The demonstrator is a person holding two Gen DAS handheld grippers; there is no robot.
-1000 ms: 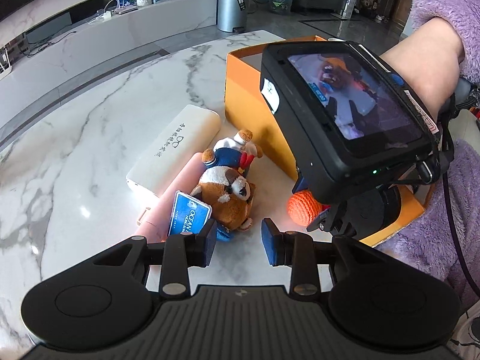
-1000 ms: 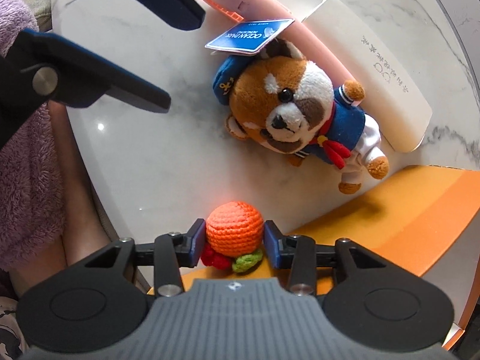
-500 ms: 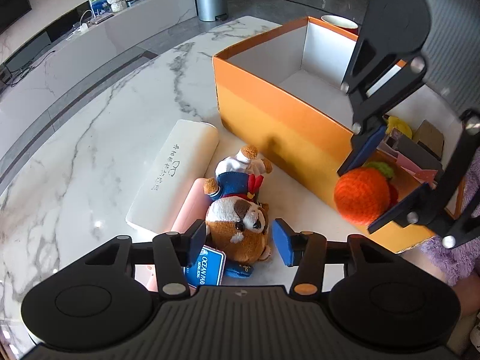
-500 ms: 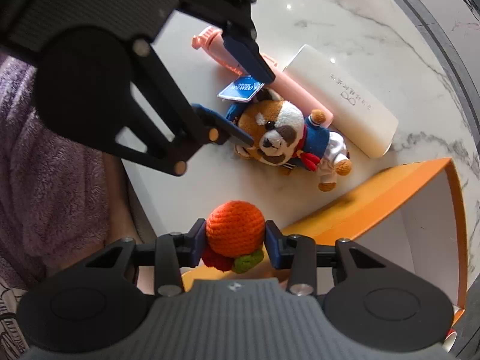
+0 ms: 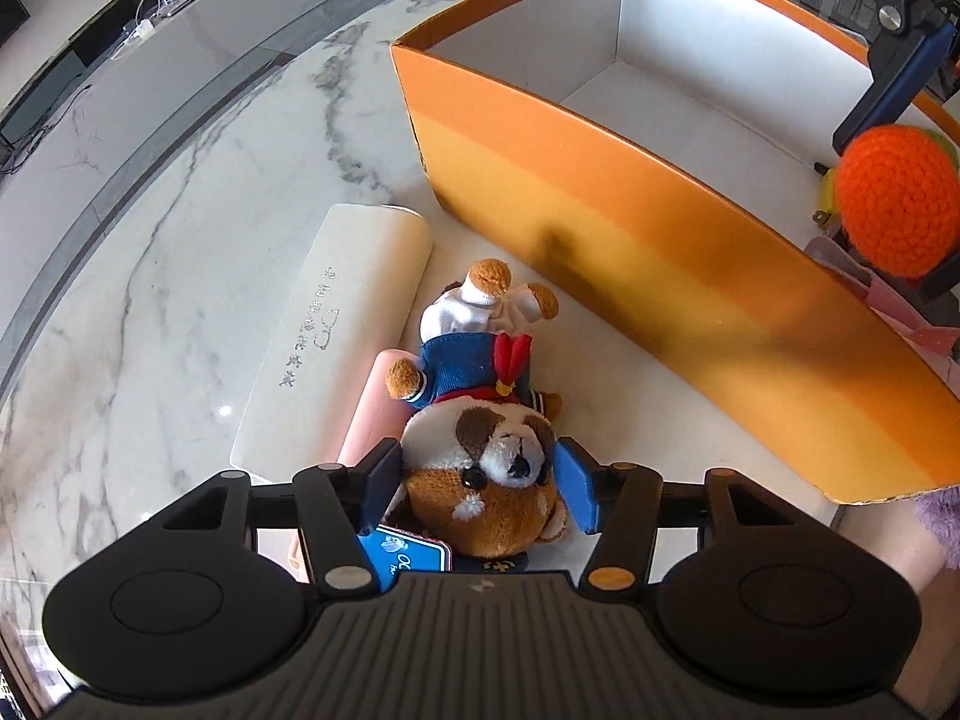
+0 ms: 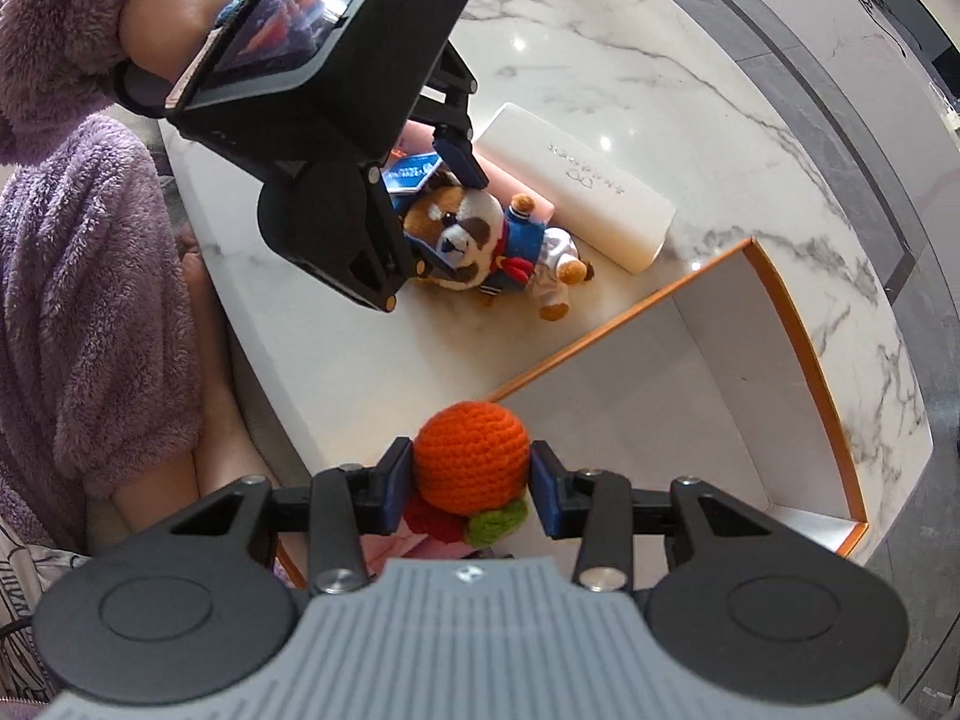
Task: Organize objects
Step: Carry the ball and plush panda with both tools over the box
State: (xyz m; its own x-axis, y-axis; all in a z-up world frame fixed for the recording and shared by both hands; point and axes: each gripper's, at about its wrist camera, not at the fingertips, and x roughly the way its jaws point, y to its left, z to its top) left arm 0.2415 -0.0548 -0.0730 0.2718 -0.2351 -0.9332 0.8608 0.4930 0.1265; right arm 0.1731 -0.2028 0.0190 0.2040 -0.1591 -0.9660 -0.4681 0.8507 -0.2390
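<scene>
At the lower centre of the left wrist view, your opening left gripper (image 5: 477,483) straddles the soft, light plush bear (image 5: 486,456); close on its squashy head, while your right gripper (image 6: 471,489) holds the crocheted orange (image 6: 471,456).

A home living room: marble table (image 5: 150,276), TV console (image 5: 180,30).

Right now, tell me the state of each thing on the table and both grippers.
Left gripper: jaws opening, straddling plush's head.
Plush toy: lying on table.
Right gripper: shut on crochet orange.
Orange box: open-topped.
White case: closed, lying flat.
</scene>
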